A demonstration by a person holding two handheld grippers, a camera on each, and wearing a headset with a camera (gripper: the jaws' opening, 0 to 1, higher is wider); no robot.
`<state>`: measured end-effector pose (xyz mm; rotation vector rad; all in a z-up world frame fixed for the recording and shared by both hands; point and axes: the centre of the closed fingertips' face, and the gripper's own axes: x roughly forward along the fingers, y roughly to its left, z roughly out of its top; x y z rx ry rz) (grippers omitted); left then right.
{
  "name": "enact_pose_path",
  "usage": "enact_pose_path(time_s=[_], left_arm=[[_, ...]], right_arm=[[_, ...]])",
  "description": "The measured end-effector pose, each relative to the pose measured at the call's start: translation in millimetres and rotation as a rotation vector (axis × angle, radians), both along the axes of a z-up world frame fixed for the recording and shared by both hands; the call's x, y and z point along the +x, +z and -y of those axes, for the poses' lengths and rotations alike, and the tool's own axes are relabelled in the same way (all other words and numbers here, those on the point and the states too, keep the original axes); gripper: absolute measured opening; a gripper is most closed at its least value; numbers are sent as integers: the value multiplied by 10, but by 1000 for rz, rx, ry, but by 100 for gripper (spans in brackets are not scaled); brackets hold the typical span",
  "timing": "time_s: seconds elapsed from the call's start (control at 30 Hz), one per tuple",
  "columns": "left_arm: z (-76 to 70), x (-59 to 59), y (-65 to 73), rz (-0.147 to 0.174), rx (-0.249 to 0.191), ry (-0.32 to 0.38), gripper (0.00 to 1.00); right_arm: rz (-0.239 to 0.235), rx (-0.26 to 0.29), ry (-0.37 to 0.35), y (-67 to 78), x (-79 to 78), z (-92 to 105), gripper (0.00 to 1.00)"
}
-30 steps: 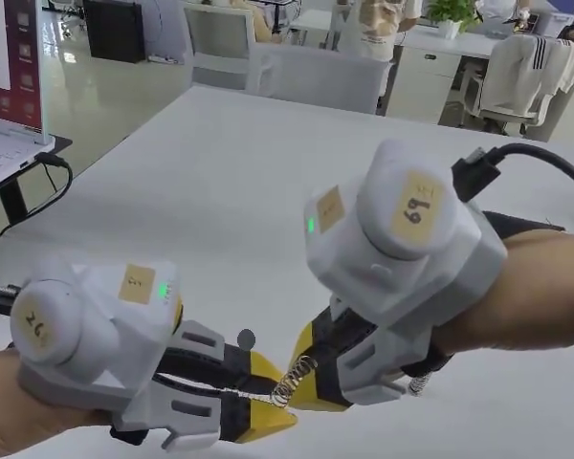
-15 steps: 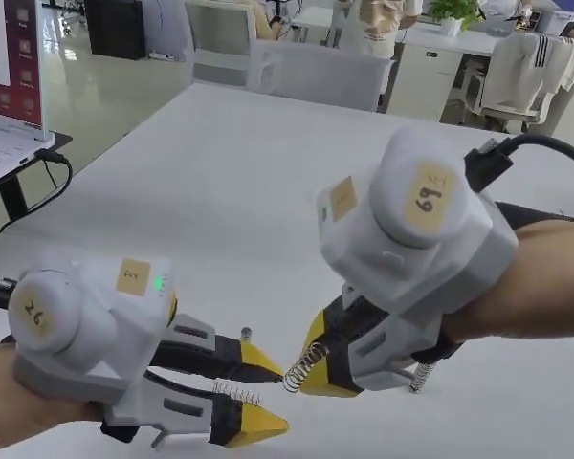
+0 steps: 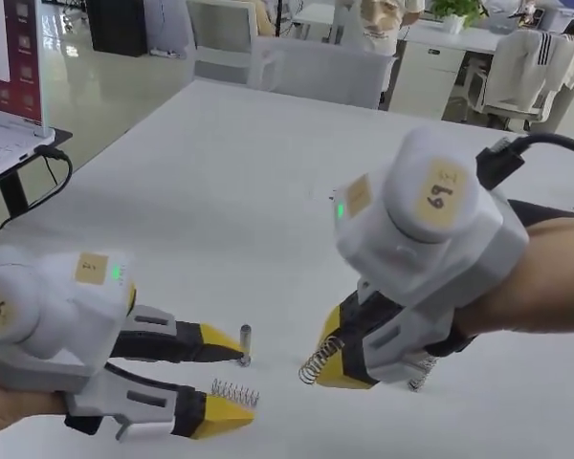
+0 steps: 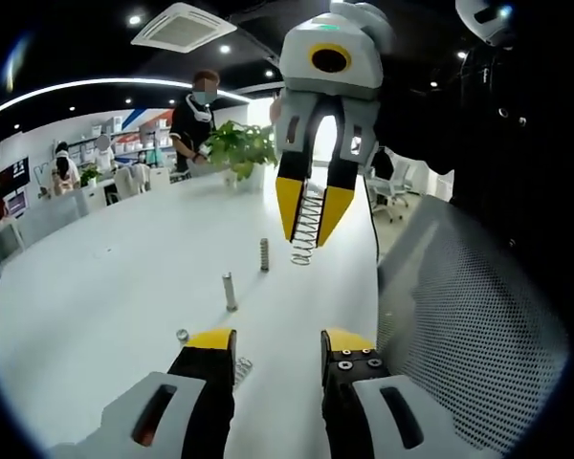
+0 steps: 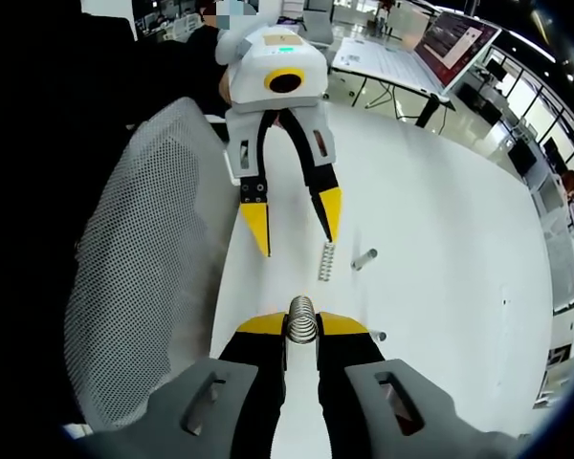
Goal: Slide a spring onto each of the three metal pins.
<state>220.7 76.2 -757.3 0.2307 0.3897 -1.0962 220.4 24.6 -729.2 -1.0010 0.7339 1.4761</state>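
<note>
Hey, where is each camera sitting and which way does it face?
Head view: on the headset, looking down at the table, left gripper, right gripper and right forearm.
Left gripper view: on the left gripper, along its open jaws toward the right gripper holding a spring.
Right gripper view: on the right gripper, over that spring toward the left gripper.
Shared: gripper views face each other; both show the bare pin.

Head view: the white left gripper has its body cut off at the left edge, and a small wire spring sits mostly hidden behind the white right gripper. Right gripper view: the gripped wire spring shows end-on, its length hidden between the yellow fingers.
</note>
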Motion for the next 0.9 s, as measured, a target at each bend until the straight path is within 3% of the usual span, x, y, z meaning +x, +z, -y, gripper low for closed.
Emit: enact_pose_path(time_s=[0.27, 0.47, 0.9], left_arm=[[-157, -2, -89, -16, -9, 67, 35], [-248, -3, -68, -13, -38, 129, 40], [-275, -37, -80, -14, -66, 194, 45]], right_arm=[[8, -11, -27, -21, 87, 90, 9], [15, -28, -48, -46, 172, 176, 9], [36, -40, -85, -59, 329, 276, 9]])
